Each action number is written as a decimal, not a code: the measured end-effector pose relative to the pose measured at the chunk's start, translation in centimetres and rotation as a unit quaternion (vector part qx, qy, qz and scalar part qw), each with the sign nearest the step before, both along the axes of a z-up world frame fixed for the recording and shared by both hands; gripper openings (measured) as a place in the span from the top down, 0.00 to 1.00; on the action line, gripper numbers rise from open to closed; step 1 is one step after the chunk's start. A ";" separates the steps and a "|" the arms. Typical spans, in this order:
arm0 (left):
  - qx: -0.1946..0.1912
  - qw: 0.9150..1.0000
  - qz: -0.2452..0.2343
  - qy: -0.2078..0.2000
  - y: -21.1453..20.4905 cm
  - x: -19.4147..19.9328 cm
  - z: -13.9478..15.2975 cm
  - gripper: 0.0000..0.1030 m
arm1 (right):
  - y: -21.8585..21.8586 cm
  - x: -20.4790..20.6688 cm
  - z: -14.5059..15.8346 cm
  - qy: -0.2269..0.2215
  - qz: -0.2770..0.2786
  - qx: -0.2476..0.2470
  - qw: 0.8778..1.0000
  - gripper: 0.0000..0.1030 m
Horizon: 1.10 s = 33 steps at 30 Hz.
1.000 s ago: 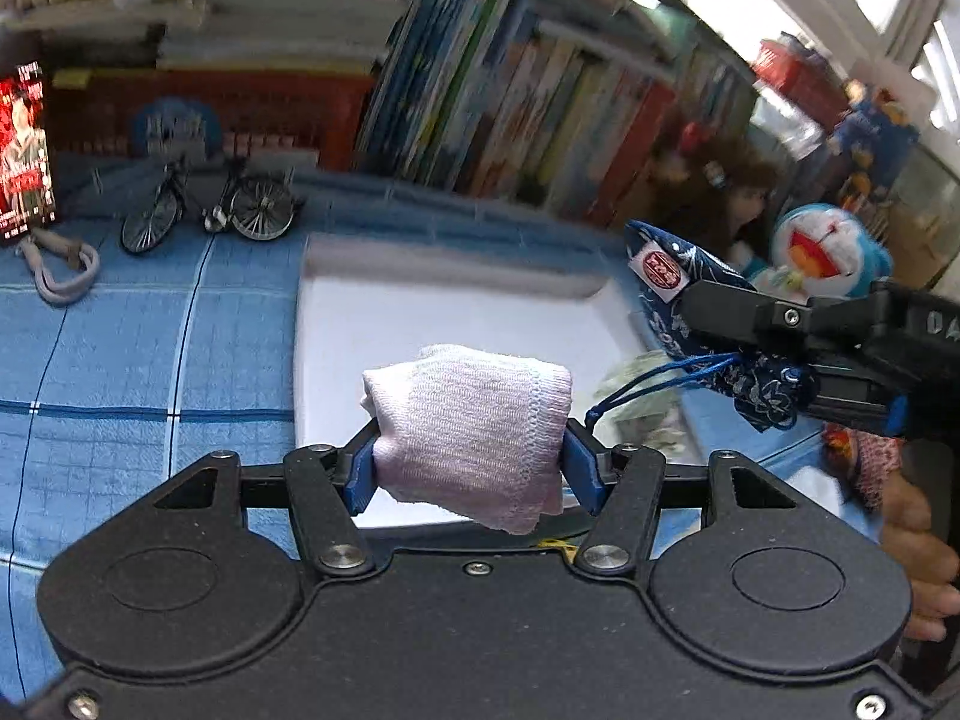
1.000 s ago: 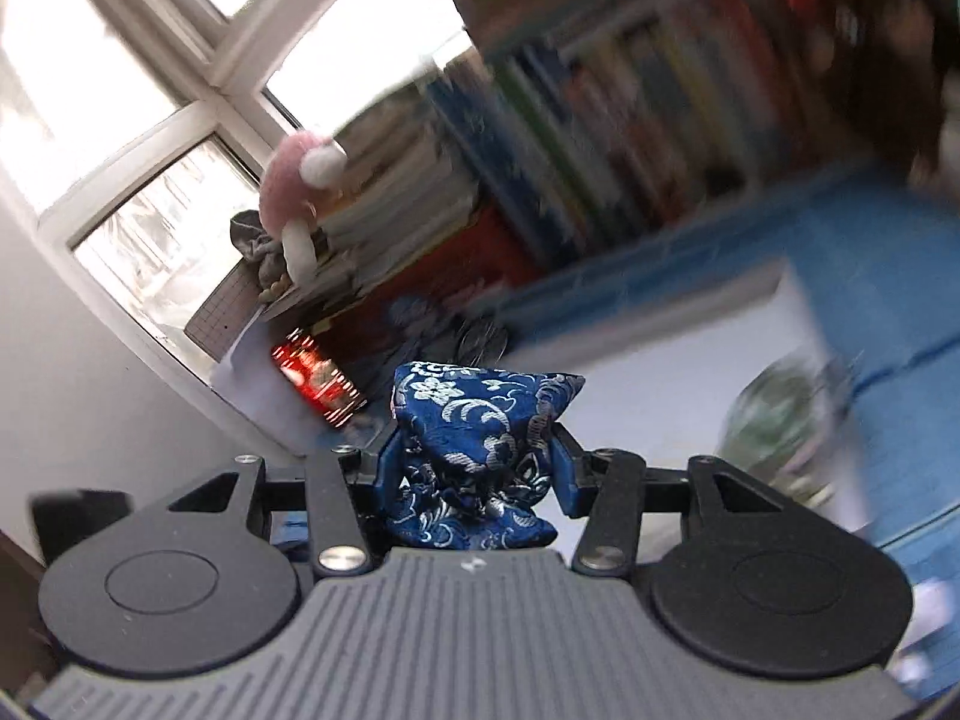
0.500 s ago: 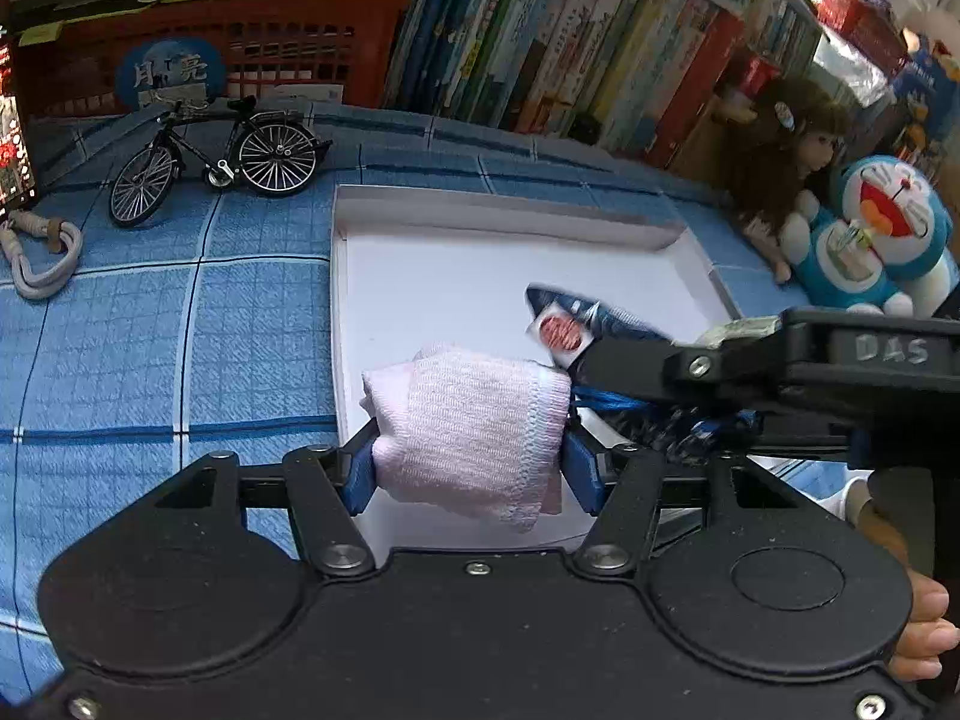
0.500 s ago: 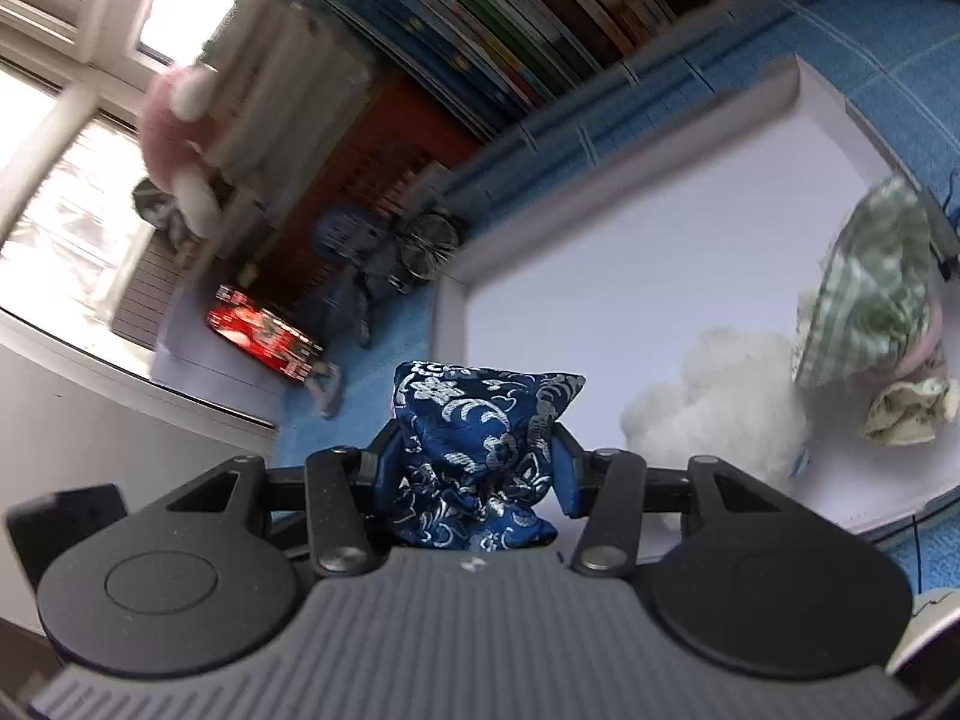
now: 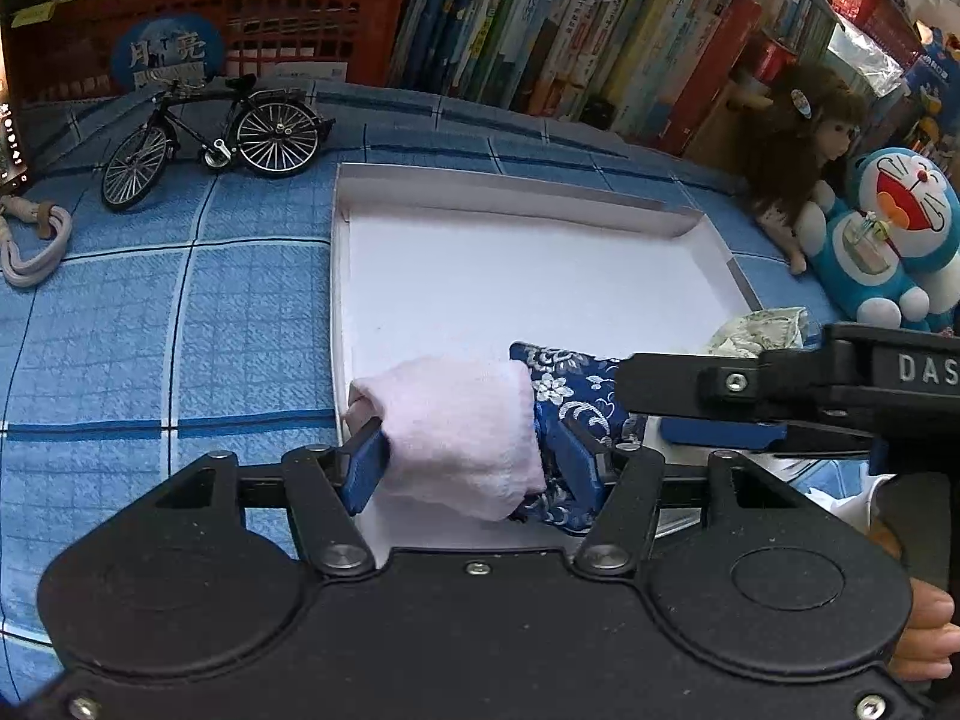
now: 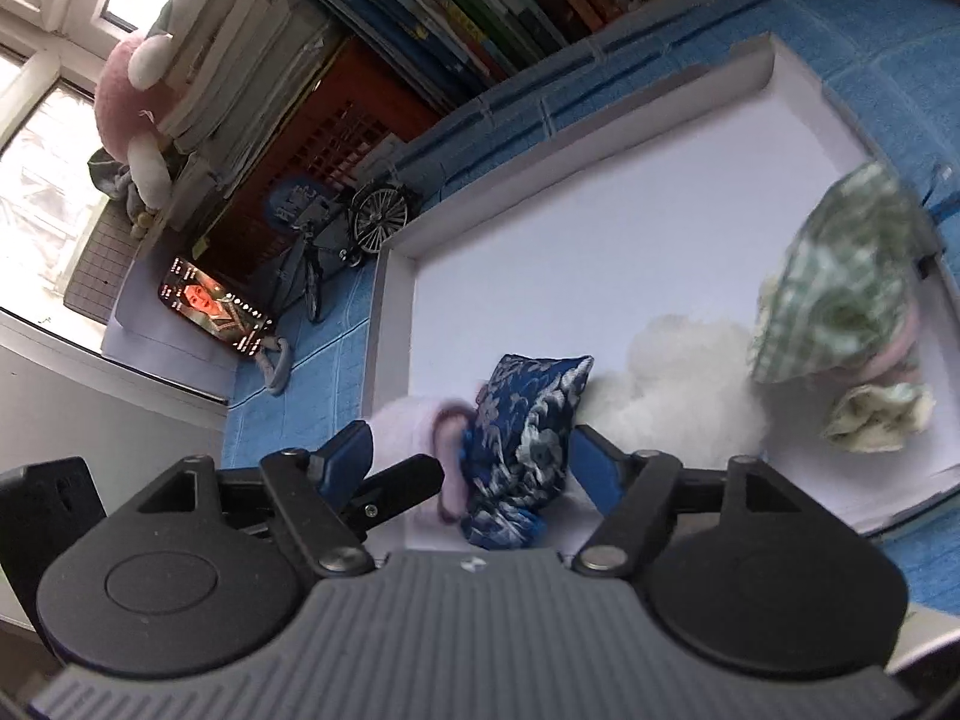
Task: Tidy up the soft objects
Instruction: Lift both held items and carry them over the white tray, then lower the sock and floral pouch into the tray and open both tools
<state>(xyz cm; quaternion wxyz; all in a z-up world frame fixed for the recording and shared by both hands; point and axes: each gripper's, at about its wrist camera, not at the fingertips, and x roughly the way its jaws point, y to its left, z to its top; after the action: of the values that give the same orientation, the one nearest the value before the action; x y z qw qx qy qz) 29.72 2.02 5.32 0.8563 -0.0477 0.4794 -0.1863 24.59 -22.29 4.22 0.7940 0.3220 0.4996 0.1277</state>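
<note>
The right gripper (image 6: 516, 468) is opening to release the blue brocade pouch (image 6: 522, 438) into the white tray (image 5: 540, 228), while the left gripper (image 5: 468, 456) is clamping the pink knitted roll (image 5: 456, 426) beside it for placing.

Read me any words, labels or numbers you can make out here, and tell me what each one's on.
"DAS": white letters on the right gripper, cut off at the picture's edge.
"月亮": round blue sign on the red crate.
Book spines and phone screen: too small or blurred.

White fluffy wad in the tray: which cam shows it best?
Right wrist view. The white fluffy wad lies in plain sight on the white tray, between the blue brocade pouch and the green checked cloth. In the left wrist view the right claw blocks that spot, so the wad cannot be made out.
</note>
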 end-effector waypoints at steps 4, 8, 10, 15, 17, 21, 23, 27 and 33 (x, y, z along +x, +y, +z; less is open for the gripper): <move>0.000 1.000 0.002 0.001 -0.1 0.2 0.0 0.44 | -0.2 -0.5 1.4 -0.024 0.002 -0.049 0.999 0.23; -0.006 1.000 -0.005 0.004 -0.5 0.3 -0.1 0.40 | -0.7 -0.9 2.4 -0.039 0.004 -0.063 0.997 0.26; -0.003 1.000 -0.016 0.010 -0.8 0.4 -0.4 0.37 | -0.8 -1.0 2.6 -0.042 0.003 -0.066 0.997 0.26; -0.008 1.000 -0.015 0.010 -1.0 0.1 -0.4 0.36 | -1.2 -1.4 2.7 -0.045 -0.001 -0.069 0.997 0.26; -0.024 0.999 -0.019 0.012 -0.8 0.0 -0.2 0.35 | -1.4 -1.5 2.7 -0.046 -0.004 -0.068 0.997 0.26; -0.031 0.999 -0.026 0.023 -1.4 0.3 -0.3 0.35 | -2.0 -1.7 3.1 -0.049 -0.014 -0.066 0.997 0.26; -0.026 0.999 -0.036 0.030 -2.1 0.5 -0.6 0.35 | -2.3 -1.9 3.4 -0.052 -0.016 -0.066 0.996 0.26; -0.019 0.997 -0.060 0.034 -3.5 0.3 -0.7 0.34 | -3.1 -2.2 4.1 -0.061 -0.021 -0.077 0.995 0.26; -0.006 0.996 -0.081 0.037 -4.6 0.3 -0.4 0.32 | -4.5 -2.4 4.6 -0.065 -0.028 -0.076 0.995 0.25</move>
<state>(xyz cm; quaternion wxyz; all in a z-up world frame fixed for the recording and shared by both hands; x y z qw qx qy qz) 29.99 -2.61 4.95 0.8195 -0.0209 0.5121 -0.2563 22.24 -26.76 8.86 0.8501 0.2657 0.4461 0.0876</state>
